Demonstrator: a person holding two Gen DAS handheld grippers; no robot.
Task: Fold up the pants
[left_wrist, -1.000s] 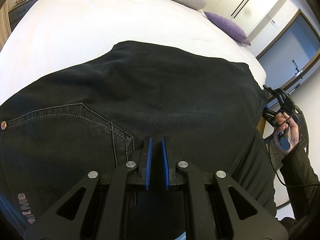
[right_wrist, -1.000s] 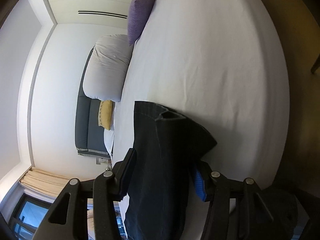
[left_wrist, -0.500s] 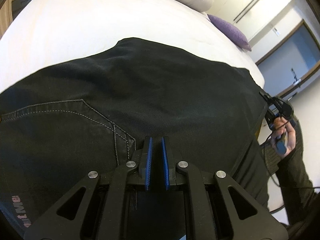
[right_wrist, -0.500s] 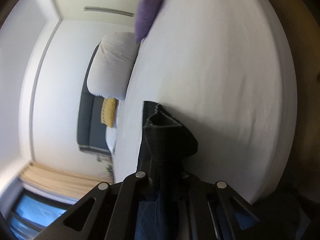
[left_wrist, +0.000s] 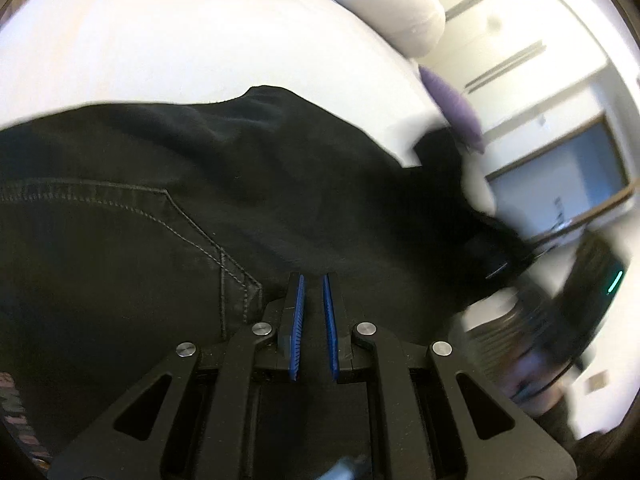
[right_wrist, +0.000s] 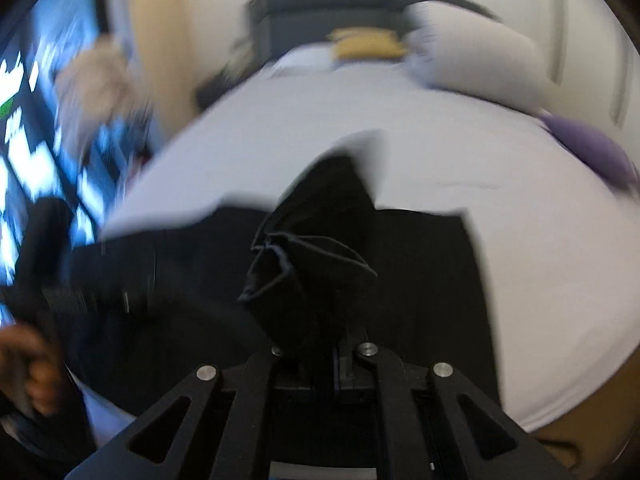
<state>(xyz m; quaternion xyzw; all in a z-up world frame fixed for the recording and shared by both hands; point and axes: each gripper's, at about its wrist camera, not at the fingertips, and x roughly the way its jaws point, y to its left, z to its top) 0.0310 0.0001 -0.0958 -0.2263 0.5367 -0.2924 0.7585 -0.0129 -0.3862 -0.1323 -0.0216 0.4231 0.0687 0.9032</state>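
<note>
White bed sheet, smooth and tautly spread, covers the wide bed that carries everything; a pale rolled duvet and a small purple cushion lie toward its far end.

Across the near part of the bed sprawl the black denim pants, seat side up, with a stitched back pocket showing in the left wrist view. Denim like this is likely fairly heavy and floppy, with a rough weave that should not slip. Its stiffer parts, the hems, seams and waistband, look like the best places to take hold, since they bunch less.

One leg end is lifted off the rest and gathered into a crumpled bundle, its hem edge curling open above the fabric lying flat.

Right tongs are clenched on that bundle, in the right wrist view. The weight of the hanging leg may drag on such a narrow pinch.

Left tongs are squeezed nearly together over the seat of the pants beside the pocket corner, with nothing visibly between the blue pads.
</note>
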